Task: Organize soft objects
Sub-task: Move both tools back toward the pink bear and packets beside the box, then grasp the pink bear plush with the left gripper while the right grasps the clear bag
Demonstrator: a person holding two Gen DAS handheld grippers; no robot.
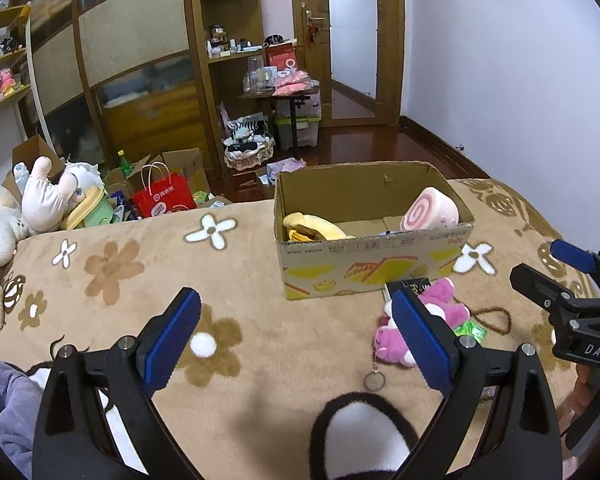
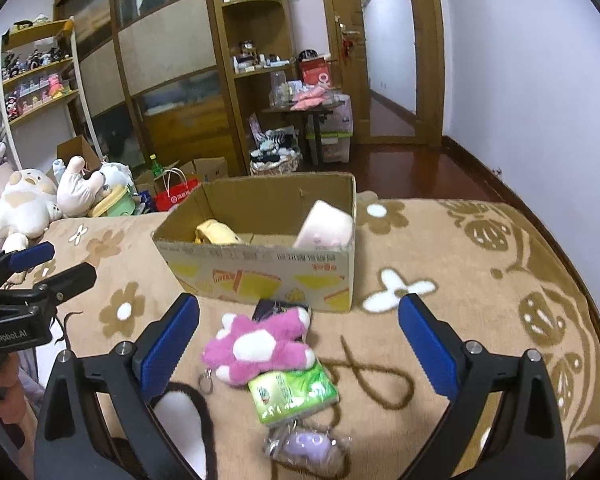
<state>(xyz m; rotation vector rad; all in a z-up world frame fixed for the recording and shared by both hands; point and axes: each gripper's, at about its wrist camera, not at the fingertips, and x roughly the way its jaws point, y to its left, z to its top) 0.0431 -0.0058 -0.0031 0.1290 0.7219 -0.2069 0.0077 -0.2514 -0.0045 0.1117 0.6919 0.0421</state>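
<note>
Pink paw plush (image 2: 260,346): fuzzy, star-shaped w/ white toe pads, a metal key ring (image 2: 206,383) on its lower left edge. It lies on the bed blanket (image 2: 480,320) just in front of the cardboard box (image 2: 260,276), at 6 o'clock from it, overlapping a glossy green tissue pack (image 2: 292,394) at its 5 o'clock. Below that, a small lilac plush in crinkly clear wrap (image 2: 306,446). A black-rimmed white fuzzy piece (image 1: 360,436) sits at the near edge.

Box: open-top corrugated card, yellow print on the side. Inside, a yellow soft toy (image 1: 312,230) at the left end and a pink swirl roll cushion (image 1: 430,212) leaning at the right end.

Blanket: beige fleece w/ brown & white flowers.

Right tongs (image 2: 300,346): jaws spread fully wide, ribbed blue pads either side of the paw plush, not touching it, nothing held. Left tongs (image 1: 296,340): also wide apart, empty, over bare blanket; paw plush partly behind its right pad.

Pile of white & pink plush toys (image 1: 40,196) at the bed's far left, approx 10 o'clock from the box.
</note>
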